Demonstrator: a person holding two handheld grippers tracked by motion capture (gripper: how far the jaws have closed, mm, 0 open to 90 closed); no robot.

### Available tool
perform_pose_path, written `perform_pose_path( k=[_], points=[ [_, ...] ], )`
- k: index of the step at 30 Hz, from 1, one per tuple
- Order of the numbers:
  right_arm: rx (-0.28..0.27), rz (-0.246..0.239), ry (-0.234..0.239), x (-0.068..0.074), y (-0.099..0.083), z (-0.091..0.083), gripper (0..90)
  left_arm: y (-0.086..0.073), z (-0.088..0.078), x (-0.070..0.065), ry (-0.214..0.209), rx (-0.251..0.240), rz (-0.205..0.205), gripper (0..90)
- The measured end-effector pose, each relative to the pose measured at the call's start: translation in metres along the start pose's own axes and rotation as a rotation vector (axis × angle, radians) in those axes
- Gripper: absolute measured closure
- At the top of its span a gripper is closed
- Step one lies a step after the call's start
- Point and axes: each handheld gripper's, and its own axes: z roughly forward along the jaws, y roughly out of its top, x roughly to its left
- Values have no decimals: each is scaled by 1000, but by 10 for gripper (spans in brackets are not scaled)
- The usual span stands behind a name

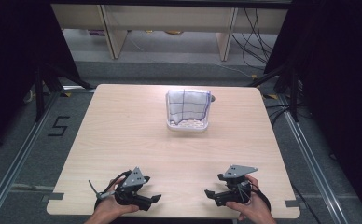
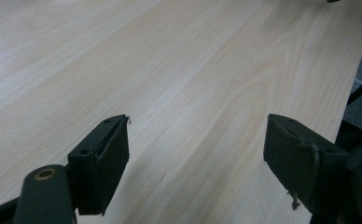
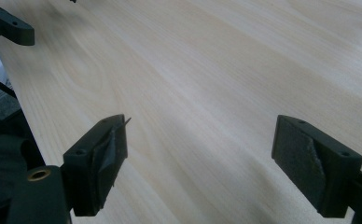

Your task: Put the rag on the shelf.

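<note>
The left gripper (image 1: 156, 198) rests at the near left edge of the pale wooden table (image 1: 123, 135), held in the person's left hand (image 1: 108, 210), with its jaws pointing right toward the table's middle. In the left gripper view its own two black jaws stand spread wide, nothing between them but bare wood grain (the left gripper (image 2: 195, 140) holds nothing). Farther off, toward the far middle of the table, sits a clear plastic container (image 1: 187, 125) with a white cloth (image 1: 186, 105), crossed by dark blue lines, draped in and over it; a dimpled white base shows at the container's near side below the cloth's edge. It lies well apart from both grippers. At the near right edge the right gripper (image 1: 208, 192) sits in the person's right hand (image 1: 254, 207), jaws pointing left, so the two grippers face one another across a bare stretch of table. In the right gripper view the right gripper (image 3: 200, 140) also has its jaws parted wide, over empty tabletop, with the table's edge at the left.
</note>
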Motion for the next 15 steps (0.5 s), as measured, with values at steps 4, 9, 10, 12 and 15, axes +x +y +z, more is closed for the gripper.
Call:
perform_pose_path(
  k=[4, 9, 10, 12, 15],
  points=[
    [15, -12, -25, 3, -2, -1, 183, -3, 3, -7, 4, 6, 7, 217],
    [22, -42, -28, 6, -4, 0, 179, -3, 5, -9, 6, 10, 19, 216],
    [13, -33, -36, 7, -4, 2, 178, -3, 6, -10, 3, 7, 15, 216],
    [34, -40, -34, 7, -4, 1, 178, -3, 6, -10, 12, 12, 28, 216],
    [40, -35, -39, 8, -4, 2, 177, -3, 7, -10, 3, -1, 8, 216]
  ],
)
